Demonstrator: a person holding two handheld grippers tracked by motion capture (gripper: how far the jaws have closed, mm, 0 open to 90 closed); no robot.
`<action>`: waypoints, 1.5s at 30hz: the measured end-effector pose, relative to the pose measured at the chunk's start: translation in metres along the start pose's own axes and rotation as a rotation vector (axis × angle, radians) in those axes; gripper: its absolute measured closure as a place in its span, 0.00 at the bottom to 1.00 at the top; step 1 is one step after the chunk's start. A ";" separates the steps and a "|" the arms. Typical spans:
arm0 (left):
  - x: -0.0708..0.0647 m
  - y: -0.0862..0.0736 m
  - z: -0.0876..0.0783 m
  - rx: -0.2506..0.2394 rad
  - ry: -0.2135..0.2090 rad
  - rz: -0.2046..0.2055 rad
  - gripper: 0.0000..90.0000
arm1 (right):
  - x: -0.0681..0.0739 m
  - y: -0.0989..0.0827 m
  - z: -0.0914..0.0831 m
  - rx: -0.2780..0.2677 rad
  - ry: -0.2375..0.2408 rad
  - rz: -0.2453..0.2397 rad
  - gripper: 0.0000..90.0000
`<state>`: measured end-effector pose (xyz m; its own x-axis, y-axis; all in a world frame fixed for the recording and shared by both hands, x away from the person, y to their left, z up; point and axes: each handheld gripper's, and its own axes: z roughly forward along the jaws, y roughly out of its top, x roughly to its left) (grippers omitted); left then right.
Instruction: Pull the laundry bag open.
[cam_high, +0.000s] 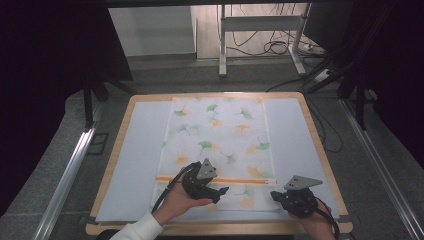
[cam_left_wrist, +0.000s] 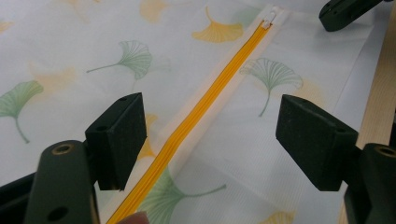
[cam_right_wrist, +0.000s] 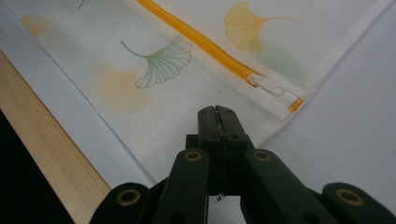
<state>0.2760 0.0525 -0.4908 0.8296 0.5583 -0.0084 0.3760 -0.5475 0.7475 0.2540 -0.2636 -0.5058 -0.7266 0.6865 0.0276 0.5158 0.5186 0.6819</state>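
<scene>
The left gripper (cam_left_wrist: 210, 140) hangs with its jaws spread wide and nothing between the pads, straddling the orange zip (cam_left_wrist: 205, 105) of a white mesh laundry bag printed with green and yellow ginkgo leaves (cam_high: 220, 137). The right gripper (cam_right_wrist: 218, 116) has its jaws pressed flat together at the bag's near right corner, seemingly pinching the fabric edge, just short of the white plastic zip pull (cam_right_wrist: 270, 85) that sits at that end of the zip. I judge the step in hand to be working the zip: one side anchors the cloth while the other goes for the slider. The next move likely calls for the open gripper to travel along the zip to the pull, close on that small tab squarely, and draw it along the track without rucking the thin mesh. The bag lies flat on a pale blue mat (cam_high: 135, 150) covering a light wooden table (cam_high: 330, 165). Beyond it are grey floor, a metal frame's legs and loose cables.
</scene>
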 end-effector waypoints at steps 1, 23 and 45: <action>-0.001 0.001 0.001 -0.001 -0.003 -0.004 0.33 | -0.001 0.000 0.001 0.002 0.000 -0.003 0.99; -0.014 0.043 0.041 0.019 -0.057 0.045 0.36 | -0.005 -0.002 0.008 0.050 -0.004 -0.001 0.99; -0.027 0.074 0.090 0.035 -0.092 0.095 0.44 | -0.008 -0.004 0.009 0.058 0.001 0.001 0.99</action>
<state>0.3188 -0.0590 -0.4951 0.8959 0.4442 -0.0007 0.3066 -0.6174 0.7244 0.2623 -0.2668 -0.5149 -0.7268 0.6863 0.0289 0.5419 0.5470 0.6381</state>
